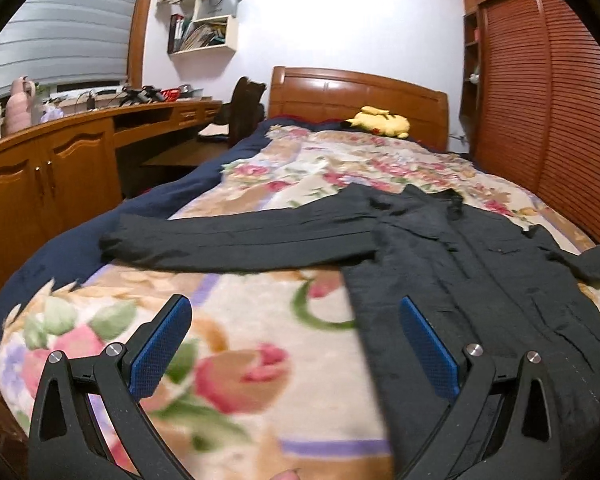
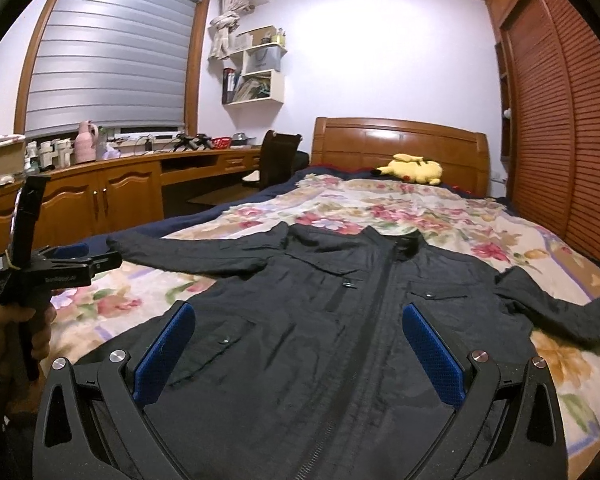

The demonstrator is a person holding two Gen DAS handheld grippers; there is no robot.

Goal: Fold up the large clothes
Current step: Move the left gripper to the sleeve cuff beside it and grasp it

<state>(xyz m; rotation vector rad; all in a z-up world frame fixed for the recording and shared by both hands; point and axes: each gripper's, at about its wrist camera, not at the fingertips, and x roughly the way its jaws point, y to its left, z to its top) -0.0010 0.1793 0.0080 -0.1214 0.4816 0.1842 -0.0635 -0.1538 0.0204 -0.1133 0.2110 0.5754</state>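
Observation:
A large black zip jacket (image 2: 340, 320) lies front up and spread flat on the bed, collar toward the headboard, sleeves out to both sides. In the left wrist view the jacket (image 1: 480, 280) lies to the right, its left sleeve stretching across the bed. My left gripper (image 1: 296, 320) is open and empty, above the floral blanket beside the jacket's lower left hem. It also shows at the left of the right wrist view (image 2: 80, 260). My right gripper (image 2: 296, 324) is open and empty, over the jacket's lower front near the zip.
The floral blanket (image 2: 420, 208) covers the bed. A yellow plush toy (image 2: 416, 168) lies by the wooden headboard (image 2: 400, 140). A wooden desk and cabinets (image 2: 120, 192) with a chair (image 2: 278, 156) run along the left. Slatted wardrobe doors (image 2: 560, 120) stand at the right.

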